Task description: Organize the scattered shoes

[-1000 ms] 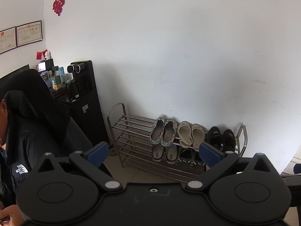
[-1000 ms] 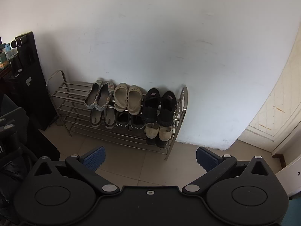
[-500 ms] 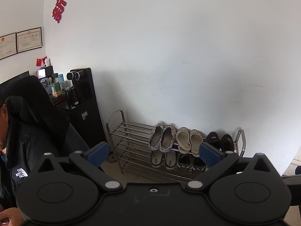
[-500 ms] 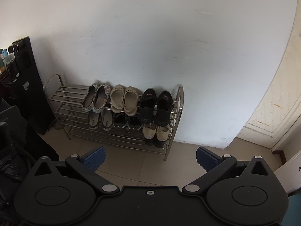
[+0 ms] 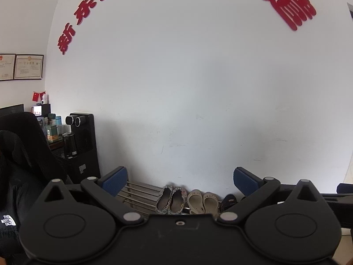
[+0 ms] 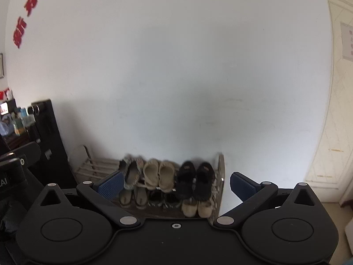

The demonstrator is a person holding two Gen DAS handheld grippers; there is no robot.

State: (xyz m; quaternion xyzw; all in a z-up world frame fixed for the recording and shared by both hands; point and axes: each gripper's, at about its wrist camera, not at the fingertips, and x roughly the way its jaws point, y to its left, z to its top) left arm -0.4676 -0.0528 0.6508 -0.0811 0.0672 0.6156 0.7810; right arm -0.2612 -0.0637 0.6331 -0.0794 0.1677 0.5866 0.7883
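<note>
Up front in the left wrist view, the left gripper is wide open and holds nothing; patterned flats and cream clogs sit low on the rack; in the right wrist view, the right gripper is wide open and empty too; the shoe rack against the white wall holds black shoes beside the clogs, with more pairs below.

A shoe rack stands on the floor against the wall, with a cabinet just to its left and a door well off to its right. On the top shelf, three pairs sit side by side: flats at left, clogs in the middle, sneakers at right. More shoes sit on the shelves below. Wall lettering runs high above the rack.
</note>
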